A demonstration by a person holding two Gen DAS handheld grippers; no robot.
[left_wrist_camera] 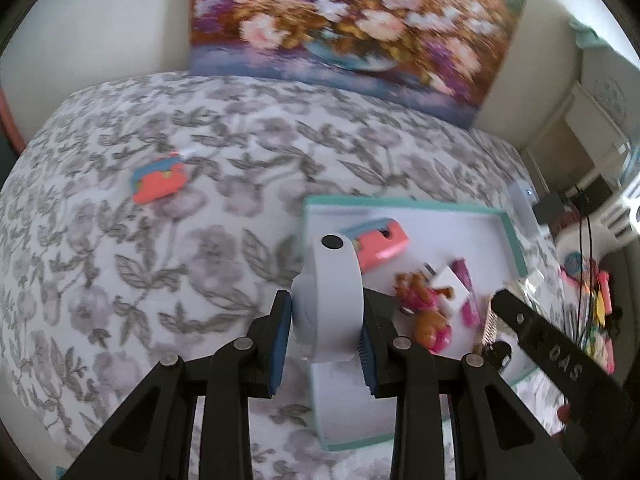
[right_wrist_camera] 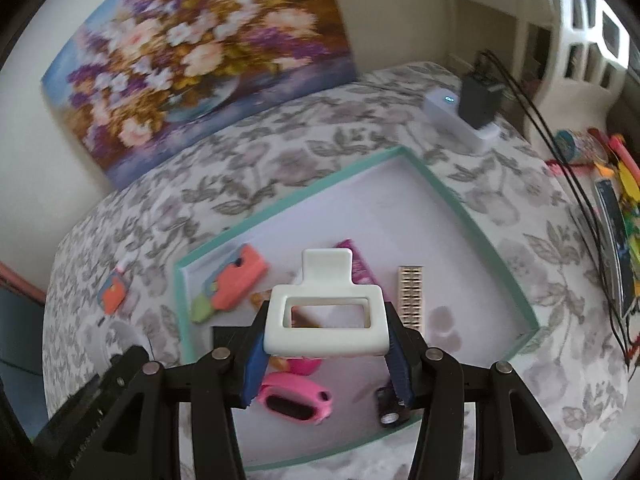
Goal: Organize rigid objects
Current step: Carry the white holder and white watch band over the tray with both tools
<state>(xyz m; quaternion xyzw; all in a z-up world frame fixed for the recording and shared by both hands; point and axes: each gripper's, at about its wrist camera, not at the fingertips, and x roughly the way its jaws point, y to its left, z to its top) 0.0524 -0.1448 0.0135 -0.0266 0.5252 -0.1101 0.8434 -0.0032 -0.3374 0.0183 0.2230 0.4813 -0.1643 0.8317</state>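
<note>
My left gripper (left_wrist_camera: 326, 320) is shut on a white watch band (left_wrist_camera: 330, 300) with a black button, held above the left edge of the teal-rimmed white tray (left_wrist_camera: 508, 224). My right gripper (right_wrist_camera: 326, 360) is shut on a white rectangular frame piece (right_wrist_camera: 326, 312), held over the same tray (right_wrist_camera: 460, 208). In the tray lie a coral toy (right_wrist_camera: 236, 276), a pink band (right_wrist_camera: 296, 402), a purple tube (right_wrist_camera: 362, 268), a strip of staples (right_wrist_camera: 411, 296) and small figures (left_wrist_camera: 420, 292). A second coral toy (left_wrist_camera: 160, 182) lies on the floral cloth left of the tray.
A flower painting (left_wrist_camera: 344, 28) leans on the wall behind the table. A white box with a black charger (right_wrist_camera: 472, 112) stands at the back right. Cables and bright stationery (right_wrist_camera: 616, 184) lie off the right edge. The right gripper's body (left_wrist_camera: 560, 360) is close at right.
</note>
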